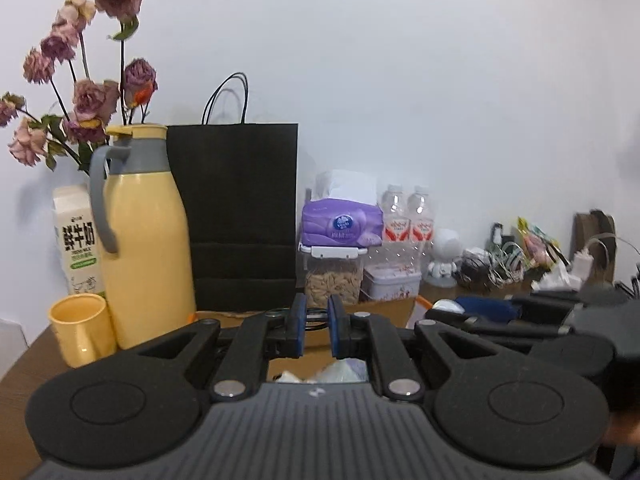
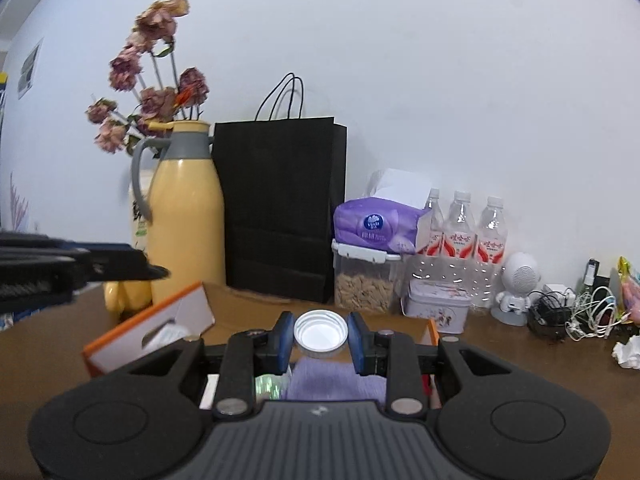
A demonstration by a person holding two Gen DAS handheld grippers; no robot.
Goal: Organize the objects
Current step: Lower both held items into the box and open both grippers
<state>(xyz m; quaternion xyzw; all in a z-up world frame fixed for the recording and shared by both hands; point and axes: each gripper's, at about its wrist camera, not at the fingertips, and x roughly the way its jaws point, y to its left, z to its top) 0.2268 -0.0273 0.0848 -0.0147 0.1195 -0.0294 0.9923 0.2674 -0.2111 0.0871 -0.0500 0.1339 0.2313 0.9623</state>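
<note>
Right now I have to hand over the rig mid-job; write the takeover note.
Right gripper: shut on a white screw lid, open side facing the camera, held above the open cardboard box.
Left gripper: shut; nothing visible between its pads.
The box already holds a purple cloth and some small packets.
Along the wall stand the yellow jug, black paper bag, tissue pack and water bottles.
Left: place the lid; which other things still need sorting cannot be told.
</note>
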